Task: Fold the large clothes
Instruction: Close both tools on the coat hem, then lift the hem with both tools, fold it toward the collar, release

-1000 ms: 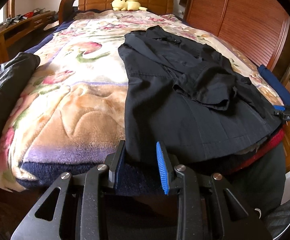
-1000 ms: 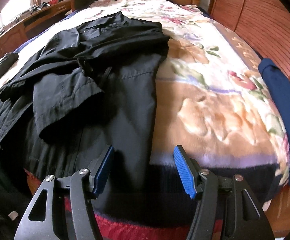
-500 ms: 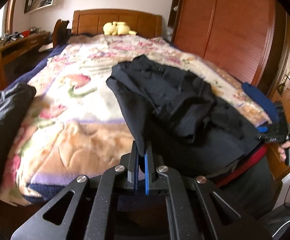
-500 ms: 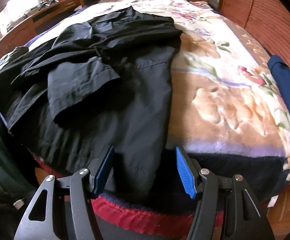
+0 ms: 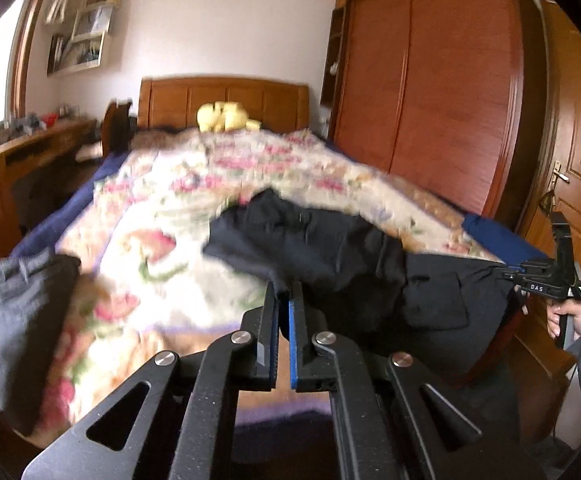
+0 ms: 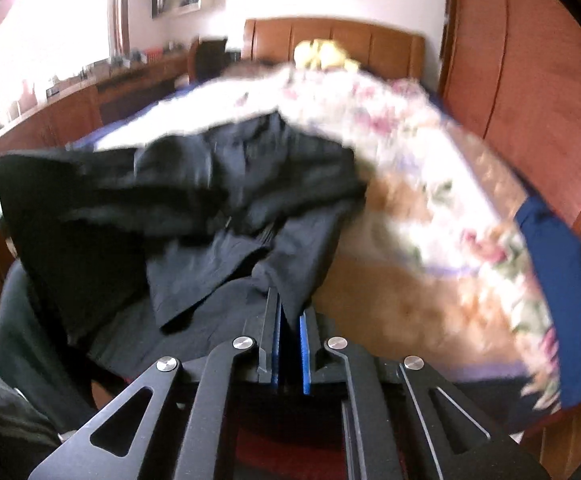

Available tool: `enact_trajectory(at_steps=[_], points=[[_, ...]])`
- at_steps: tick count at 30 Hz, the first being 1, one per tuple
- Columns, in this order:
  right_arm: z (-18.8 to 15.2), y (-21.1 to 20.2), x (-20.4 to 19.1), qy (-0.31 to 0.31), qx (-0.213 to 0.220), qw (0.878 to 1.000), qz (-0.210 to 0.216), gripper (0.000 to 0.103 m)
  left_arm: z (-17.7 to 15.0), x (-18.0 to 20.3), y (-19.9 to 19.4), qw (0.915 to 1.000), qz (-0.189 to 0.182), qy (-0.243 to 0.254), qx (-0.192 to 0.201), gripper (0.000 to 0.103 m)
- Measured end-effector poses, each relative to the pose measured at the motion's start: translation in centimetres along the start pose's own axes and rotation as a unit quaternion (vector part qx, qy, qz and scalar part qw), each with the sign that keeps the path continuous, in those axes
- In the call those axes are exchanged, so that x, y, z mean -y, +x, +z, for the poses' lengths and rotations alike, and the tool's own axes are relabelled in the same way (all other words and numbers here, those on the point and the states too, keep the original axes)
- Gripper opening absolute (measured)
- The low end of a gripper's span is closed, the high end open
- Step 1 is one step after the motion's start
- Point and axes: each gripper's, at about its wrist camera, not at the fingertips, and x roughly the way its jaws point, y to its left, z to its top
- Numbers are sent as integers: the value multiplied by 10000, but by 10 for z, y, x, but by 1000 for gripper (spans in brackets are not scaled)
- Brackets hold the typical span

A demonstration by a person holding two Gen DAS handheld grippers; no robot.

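A large black garment [image 5: 330, 248] [image 6: 218, 200] lies across the near end of a bed with a floral blanket [image 5: 178, 208] [image 6: 430, 184]. My left gripper [image 5: 284, 300] is shut on the garment's near hem, which rises off the bed between the blue pads. In the right wrist view, my right gripper [image 6: 289, 316] is shut on the hem's other corner, cloth pinched between its pads. From the left wrist view the right gripper [image 5: 510, 270] shows at the far right, held by a hand [image 5: 566, 316], the hem stretched between both grippers. Both views are blurred.
A grey folded garment [image 5: 14, 312] lies at the bed's left edge. A blue cloth [image 6: 562, 272] lies on the bed's right side. A yellow plush toy [image 5: 226, 117] sits by the wooden headboard [image 5: 222, 98]. A wooden wardrobe [image 5: 430, 80] and door [image 5: 578, 152] stand right, a desk [image 5: 22, 152] left.
Both grippers have shut on the garment's near hem, the left first, the right in the last half second. Both have risen, lifting the hem off the bed's edge.
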Motion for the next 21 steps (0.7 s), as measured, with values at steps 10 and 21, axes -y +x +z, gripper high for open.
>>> enact_trajectory(at_steps=[10,21], points=[[35,-92,15,24,1021,9947,-130,6,66,-5,-45,9955,-39,34,948,3],[18,-173,29,86,1610,9868,-162,6,73,-9,-83,9898,-91,97,1419,3]])
